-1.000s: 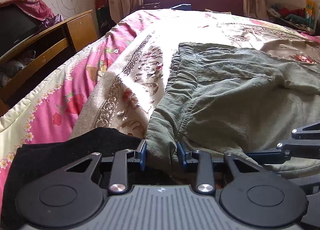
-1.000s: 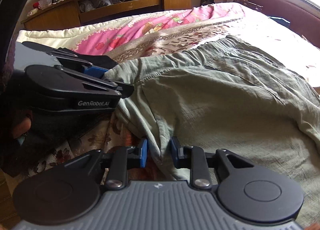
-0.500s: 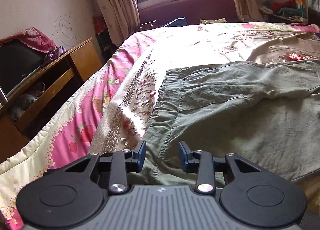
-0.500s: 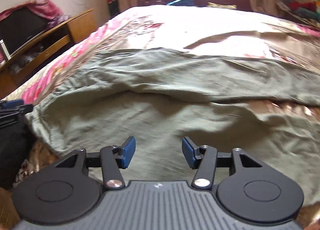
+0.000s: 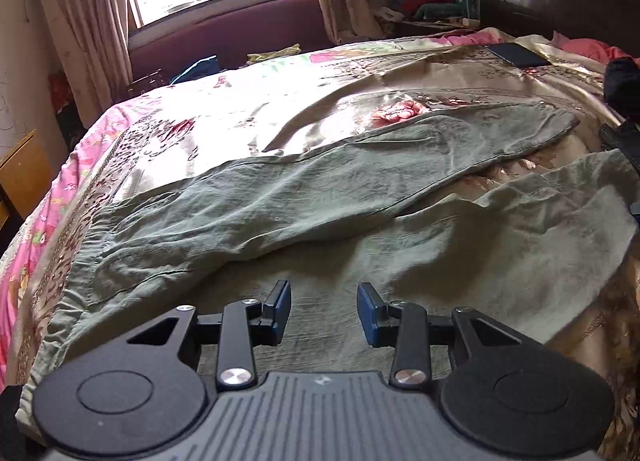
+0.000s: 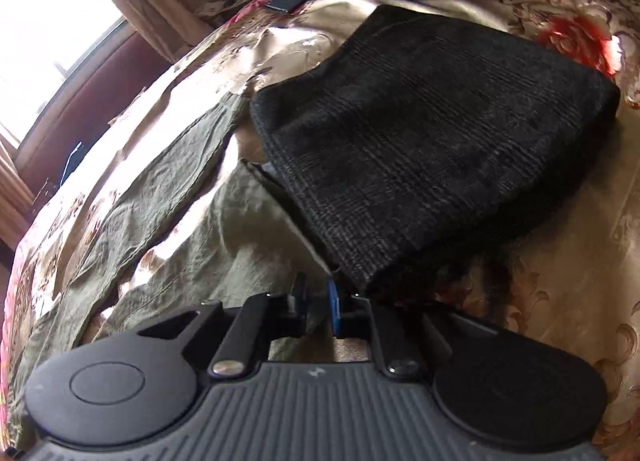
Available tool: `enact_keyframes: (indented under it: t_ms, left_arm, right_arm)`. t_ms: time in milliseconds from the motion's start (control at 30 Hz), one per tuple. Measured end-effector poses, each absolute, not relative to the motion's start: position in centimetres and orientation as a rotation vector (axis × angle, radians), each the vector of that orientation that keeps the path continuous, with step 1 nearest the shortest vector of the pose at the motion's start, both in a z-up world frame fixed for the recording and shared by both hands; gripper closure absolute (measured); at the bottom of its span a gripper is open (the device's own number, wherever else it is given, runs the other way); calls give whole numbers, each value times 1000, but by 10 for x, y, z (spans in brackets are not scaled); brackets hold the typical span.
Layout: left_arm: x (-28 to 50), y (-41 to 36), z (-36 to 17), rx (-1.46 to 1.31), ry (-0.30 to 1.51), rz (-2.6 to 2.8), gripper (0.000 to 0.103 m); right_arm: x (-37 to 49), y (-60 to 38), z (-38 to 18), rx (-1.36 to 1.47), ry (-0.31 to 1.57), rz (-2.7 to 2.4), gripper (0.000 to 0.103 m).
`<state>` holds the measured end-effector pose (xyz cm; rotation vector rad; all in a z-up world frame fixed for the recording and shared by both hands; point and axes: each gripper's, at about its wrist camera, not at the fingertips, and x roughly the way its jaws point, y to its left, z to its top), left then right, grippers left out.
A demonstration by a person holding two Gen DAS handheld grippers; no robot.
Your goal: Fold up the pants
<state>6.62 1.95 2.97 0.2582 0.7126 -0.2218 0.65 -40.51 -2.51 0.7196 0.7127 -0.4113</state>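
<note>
Left wrist view: left tongs (image 5: 324,311) spread wide, holding nothing, poised over the crumpled olive-green cotton pants (image 5: 280,213) spread on the floral satin bedspread (image 5: 240,113). Waistband lies left of the tongs, both legs run off rightward; long axis crosswise to the fingers.

Right wrist view: right tongs (image 6: 318,303) narrow, nearly closed; whether they pinch the leg hem cannot be told. Pants (image 6: 168,205) stretch away left and forward; a dark checked folded garment (image 6: 432,149) sits just ahead-right. Right tongs look nearer the leg ends, left nearer the waist.
</note>
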Motion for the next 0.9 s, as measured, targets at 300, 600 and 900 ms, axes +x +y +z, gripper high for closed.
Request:
enact_keyframes:
  t_ms: [300, 600, 900]
  left_arm:
    - [64, 48, 47, 267, 671, -200, 46]
    - [127, 134, 58, 336, 637, -115, 27]
    - [273, 231, 27, 278, 745, -56, 20]
  right_arm:
    - [-18, -362, 16, 446, 692, -313, 86]
    - [126, -235, 40, -31, 762, 220, 59]
    - [295, -117, -2, -349, 793, 510, 47]
